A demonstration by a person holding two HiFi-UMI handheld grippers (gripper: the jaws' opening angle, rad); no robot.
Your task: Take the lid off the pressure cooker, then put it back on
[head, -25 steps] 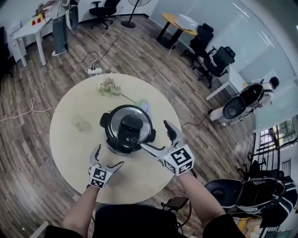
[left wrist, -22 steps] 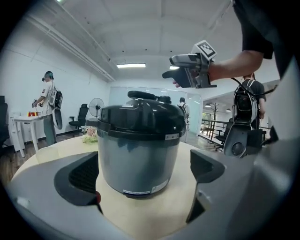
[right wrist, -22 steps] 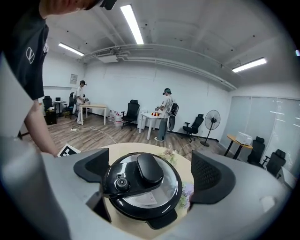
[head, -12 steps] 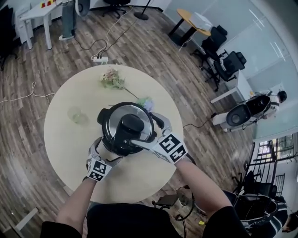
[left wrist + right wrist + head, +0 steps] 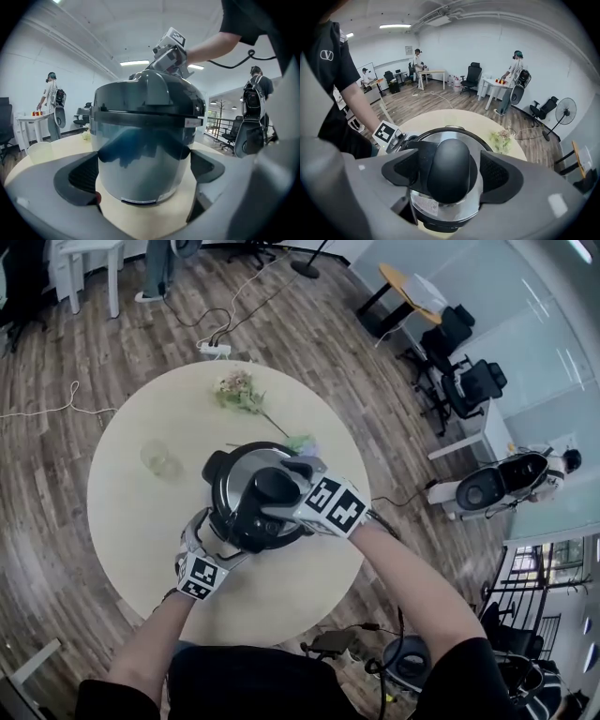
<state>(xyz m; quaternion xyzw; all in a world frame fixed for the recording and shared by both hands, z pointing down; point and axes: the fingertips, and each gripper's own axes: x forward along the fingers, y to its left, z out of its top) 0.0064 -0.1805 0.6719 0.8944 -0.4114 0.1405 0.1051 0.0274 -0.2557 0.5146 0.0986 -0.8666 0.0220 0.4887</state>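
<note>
A steel pressure cooker (image 5: 246, 512) with a black-rimmed lid stands in the middle of the round table (image 5: 122, 521). My right gripper (image 5: 281, 486) reaches down over the lid from the right. Its jaws straddle the black lid knob (image 5: 449, 168) and are closing, with a narrow gap still showing on each side of the knob. My left gripper (image 5: 208, 532) is low at the cooker's near-left side. Its open jaws flank the cooker's steel body (image 5: 140, 154) just above the tabletop, and whether they touch it is unclear.
A clear glass (image 5: 156, 458) sits on the table left of the cooker, and a flower bunch (image 5: 239, 390) lies behind it. A power strip (image 5: 214, 349) and cables lie on the wooden floor beyond. Office chairs and desks ring the room, with people standing far off.
My right gripper swung from beside the cooker's right up over the lid, tipped downward and came around the knob. My left gripper moved in against the cooker's side.
</note>
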